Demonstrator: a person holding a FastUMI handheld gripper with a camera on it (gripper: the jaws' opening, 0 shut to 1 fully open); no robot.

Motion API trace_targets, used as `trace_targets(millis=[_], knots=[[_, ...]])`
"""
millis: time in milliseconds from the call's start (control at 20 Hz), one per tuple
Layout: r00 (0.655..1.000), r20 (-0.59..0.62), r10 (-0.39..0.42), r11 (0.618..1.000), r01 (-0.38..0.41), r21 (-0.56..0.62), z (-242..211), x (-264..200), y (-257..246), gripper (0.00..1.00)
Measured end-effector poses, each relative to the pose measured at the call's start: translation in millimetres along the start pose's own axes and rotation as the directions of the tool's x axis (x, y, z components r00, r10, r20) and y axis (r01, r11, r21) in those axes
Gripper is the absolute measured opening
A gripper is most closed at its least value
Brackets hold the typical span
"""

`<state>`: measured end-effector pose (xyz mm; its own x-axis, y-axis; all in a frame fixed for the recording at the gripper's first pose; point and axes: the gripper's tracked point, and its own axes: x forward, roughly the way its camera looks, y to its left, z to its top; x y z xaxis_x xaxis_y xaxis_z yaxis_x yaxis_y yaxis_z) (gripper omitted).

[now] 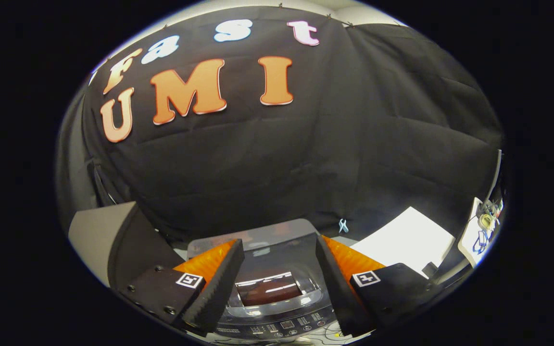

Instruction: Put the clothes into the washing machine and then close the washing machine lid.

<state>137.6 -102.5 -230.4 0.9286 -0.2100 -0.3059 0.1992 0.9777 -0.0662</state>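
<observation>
The gripper (277, 269) is hovering with its fingers spread apart and holding nothing. The washing machine (277, 307) is sitting just below and between them, its glossy lid (267, 288) looking closed. That lid is likely stiff, smooth and slippery, so gripping its front edge seems safest.

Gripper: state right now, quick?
Gripper: open, holding nothing; washer lies below, between its fingers.
</observation>
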Motion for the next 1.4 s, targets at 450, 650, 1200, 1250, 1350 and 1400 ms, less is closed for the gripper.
trace_targets(millis=[450, 650, 1200, 1250, 1350, 1400], knots=[[0.990, 0.136, -0.023, 0.998, 0.014, 0.069, 83.9, -57.5, -11.9, 0.98], [0.977, 0.209, -0.041, 0.997, 0.027, 0.071, 124.1, -86.0, -15.9, 1.00], [0.965, 0.264, 0.004, 0.996, -0.026, 0.081, 174.5, -126.2, -11.4, 0.97], [0.964, 0.265, 0.016, 0.996, -0.039, 0.081, 175.9, -127.3, -7.6, 0.97], [0.964, 0.263, 0.030, 0.996, -0.052, 0.074, 176.0, -125.4, -4.4, 0.97], [0.964, 0.263, 0.034, 0.996, -0.054, 0.070, 177.3, -123.3, -3.5, 0.97]])
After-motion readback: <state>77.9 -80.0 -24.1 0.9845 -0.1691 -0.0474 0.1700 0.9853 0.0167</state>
